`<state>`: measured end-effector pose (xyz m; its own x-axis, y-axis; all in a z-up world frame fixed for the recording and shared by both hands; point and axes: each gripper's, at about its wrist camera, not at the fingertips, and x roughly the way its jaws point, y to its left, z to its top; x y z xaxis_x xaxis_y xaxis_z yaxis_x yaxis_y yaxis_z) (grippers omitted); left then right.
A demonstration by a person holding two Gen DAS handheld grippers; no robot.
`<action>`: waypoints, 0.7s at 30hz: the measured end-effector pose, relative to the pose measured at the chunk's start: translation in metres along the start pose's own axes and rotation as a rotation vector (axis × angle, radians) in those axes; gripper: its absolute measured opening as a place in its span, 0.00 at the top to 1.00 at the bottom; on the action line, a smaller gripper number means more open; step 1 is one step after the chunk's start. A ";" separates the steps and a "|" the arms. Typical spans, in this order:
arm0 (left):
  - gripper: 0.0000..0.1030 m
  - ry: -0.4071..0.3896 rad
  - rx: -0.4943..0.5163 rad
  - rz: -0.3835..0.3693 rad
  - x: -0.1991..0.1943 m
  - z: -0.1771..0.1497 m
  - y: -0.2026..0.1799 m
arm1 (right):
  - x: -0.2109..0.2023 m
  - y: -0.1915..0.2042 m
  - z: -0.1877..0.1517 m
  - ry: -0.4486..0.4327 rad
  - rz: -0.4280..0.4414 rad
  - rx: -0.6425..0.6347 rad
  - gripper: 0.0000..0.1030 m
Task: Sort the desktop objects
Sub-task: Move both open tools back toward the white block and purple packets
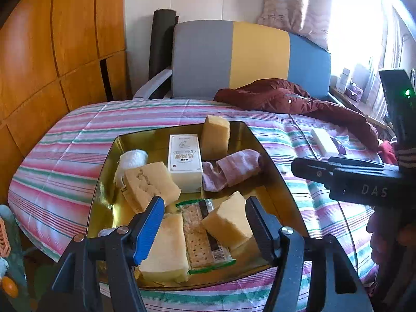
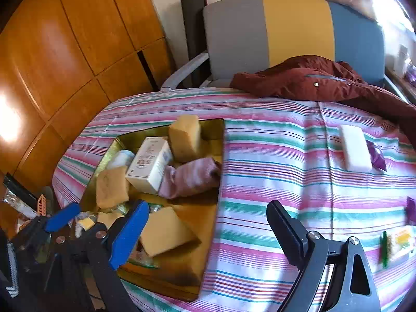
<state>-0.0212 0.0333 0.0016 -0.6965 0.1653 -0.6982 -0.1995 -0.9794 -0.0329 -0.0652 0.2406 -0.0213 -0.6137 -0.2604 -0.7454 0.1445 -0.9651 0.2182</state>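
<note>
Two grippers hang over a gold tray [image 1: 275,179] that is already crowded with sorted goods. Nearest you, the left gripper [image 1: 205,223] stands half spread above the tray's near end, nothing pinched between its blue and black pads; the cracker packet [image 1: 200,236] and two yellow sponge blocks [image 1: 228,223] lie in the tray under it, seen through the gap but not gripped. Your right gripper [image 2: 208,231] is spread wide and empty, one finger over the tray's edge, the other over bare striped cloth [image 2: 273,161].

Farther back in the tray sit a white box [image 1: 185,163], a pink sock [image 1: 231,171], a rolled white sock [image 1: 131,160] and another sponge standing on end at the far rim [image 1: 215,136]. Well apart to the right, on the cloth, a white block [image 2: 355,150] rests beside a purple wrapper [image 2: 377,156]; a second purple piece [image 2: 411,209] and a green-edged packet [image 2: 397,244] lie nearer your right hand, blurred. A maroon jacket [image 2: 325,80] sprawls at the far edge, before a grey, yellow and blue chair back [image 2: 286,31].

By the look of it, one drop-off is done and a fetch comes next. Swing the right gripper toward the loose items on the cloth, straddle one squarely, then close.
</note>
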 end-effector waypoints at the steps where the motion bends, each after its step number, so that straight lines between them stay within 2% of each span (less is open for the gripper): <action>1: 0.36 0.000 0.004 -0.001 0.000 0.000 -0.001 | -0.001 -0.003 -0.001 0.000 -0.006 0.002 0.10; 14: 0.36 0.014 0.063 -0.007 -0.001 0.002 -0.022 | -0.013 -0.066 -0.010 0.002 -0.109 0.072 0.10; 21: 0.36 0.022 0.085 -0.073 0.001 0.002 -0.034 | -0.022 -0.111 -0.016 0.025 -0.186 0.110 0.10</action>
<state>-0.0162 0.0671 0.0035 -0.6629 0.2324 -0.7118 -0.3076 -0.9512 -0.0242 -0.0557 0.3528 -0.0394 -0.6019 -0.0802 -0.7945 -0.0560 -0.9883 0.1422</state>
